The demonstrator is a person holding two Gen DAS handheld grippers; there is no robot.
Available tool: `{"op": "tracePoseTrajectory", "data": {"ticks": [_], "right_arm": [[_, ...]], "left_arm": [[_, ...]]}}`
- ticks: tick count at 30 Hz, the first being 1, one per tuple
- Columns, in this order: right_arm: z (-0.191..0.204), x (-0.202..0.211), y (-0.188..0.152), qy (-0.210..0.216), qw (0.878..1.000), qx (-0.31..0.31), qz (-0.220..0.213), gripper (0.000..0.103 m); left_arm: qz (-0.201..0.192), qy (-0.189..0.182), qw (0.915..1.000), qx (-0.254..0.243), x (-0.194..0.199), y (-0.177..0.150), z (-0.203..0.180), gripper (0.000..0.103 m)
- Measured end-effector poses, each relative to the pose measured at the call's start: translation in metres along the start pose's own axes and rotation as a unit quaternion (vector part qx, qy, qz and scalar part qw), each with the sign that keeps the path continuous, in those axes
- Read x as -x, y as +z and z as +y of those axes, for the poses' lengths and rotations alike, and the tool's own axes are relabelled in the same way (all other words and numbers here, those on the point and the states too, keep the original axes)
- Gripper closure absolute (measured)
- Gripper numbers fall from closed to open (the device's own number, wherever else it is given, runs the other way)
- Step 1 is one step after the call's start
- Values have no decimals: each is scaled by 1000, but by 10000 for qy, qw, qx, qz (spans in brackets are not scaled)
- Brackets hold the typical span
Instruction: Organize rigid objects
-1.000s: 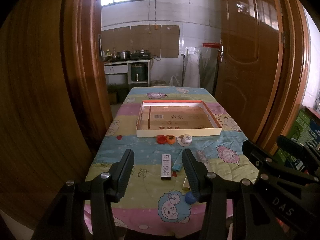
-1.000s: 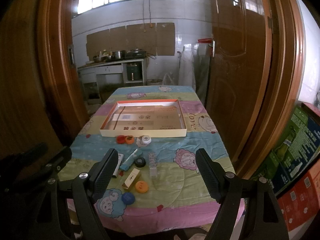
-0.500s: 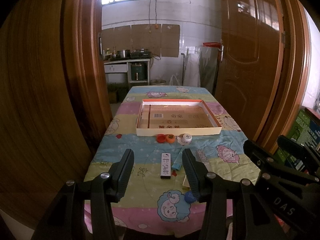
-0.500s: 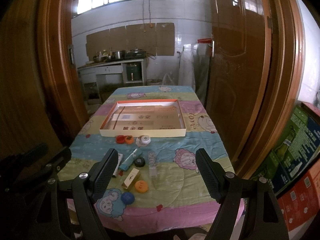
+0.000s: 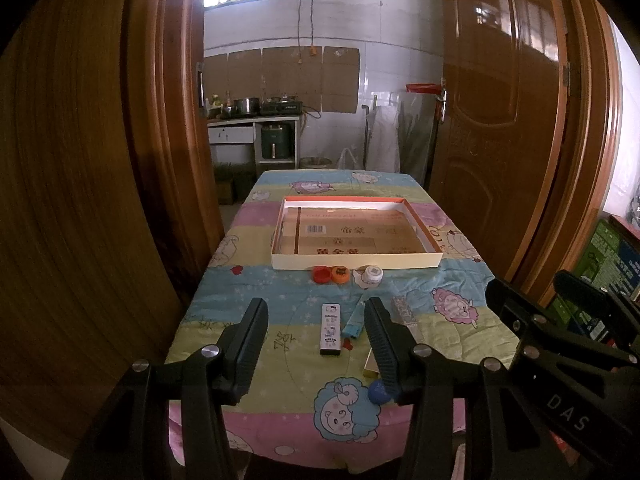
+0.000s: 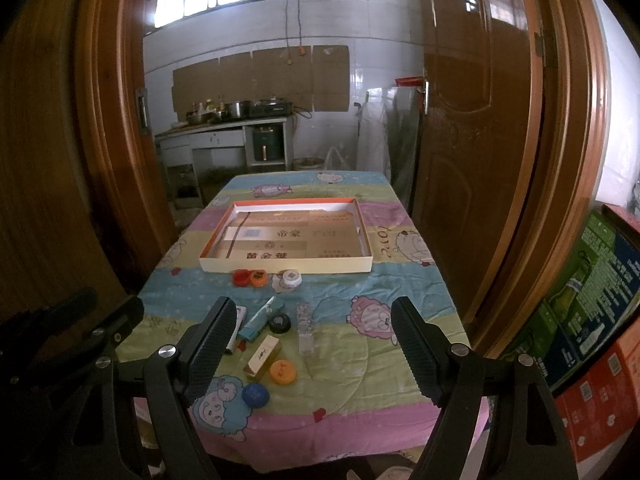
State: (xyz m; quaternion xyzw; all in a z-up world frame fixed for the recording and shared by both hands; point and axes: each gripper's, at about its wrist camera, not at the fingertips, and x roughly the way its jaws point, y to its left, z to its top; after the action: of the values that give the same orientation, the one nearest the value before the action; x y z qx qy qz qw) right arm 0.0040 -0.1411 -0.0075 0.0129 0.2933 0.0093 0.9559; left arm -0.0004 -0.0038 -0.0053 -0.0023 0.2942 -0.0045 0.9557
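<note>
Covering table, cartoon quilt (image 6: 352, 288); shallow box (image 6: 288, 266) mid-table, kitchen counter (image 6: 224, 128) behind; both grippers' jaws spread, empty

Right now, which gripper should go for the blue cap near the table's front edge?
Left, probably. The blue cap lies just beside the left gripper, by its right finger. The right gripper is open too, but the cap sits left of its span.
</note>
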Motion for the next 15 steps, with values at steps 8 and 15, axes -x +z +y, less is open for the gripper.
{"op": "tracePoseTrajectory", "data": {"ticks": [8,15], "right_arm": [[0,0,0,-2,10000,3,3,22],[0,0,0,-6,10000,3,6,22]], "left_arm": [[7,-2,10000,16,0,0,0,52],[18,-3,10000,14,-1,-2,0,52]]}}
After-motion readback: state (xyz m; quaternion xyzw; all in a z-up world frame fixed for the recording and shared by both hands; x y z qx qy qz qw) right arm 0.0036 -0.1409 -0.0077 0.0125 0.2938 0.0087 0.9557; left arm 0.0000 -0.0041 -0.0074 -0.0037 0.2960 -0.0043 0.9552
